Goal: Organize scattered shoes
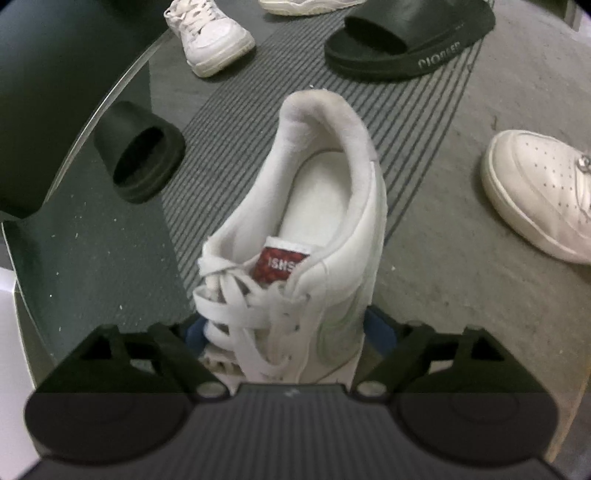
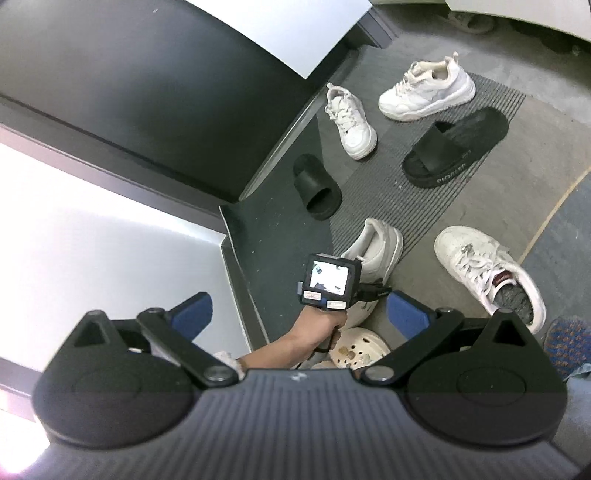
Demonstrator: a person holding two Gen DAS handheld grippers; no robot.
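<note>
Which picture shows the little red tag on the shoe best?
The left wrist view. The red tag sits big in the middle, on the tongue of the white sneaker between the left claw. The right wrist view shows that sneaker's heel only; its tag is hidden.

A home entryway: doormat, scattered shoes

Sneaker on mat, slide behind.

Between the blue finger pads: white sneaker with a red tongue label. Beyond the fingertips: grey ribbed mat, black slide with pale lettering, second black slide, white sneakers.
</note>
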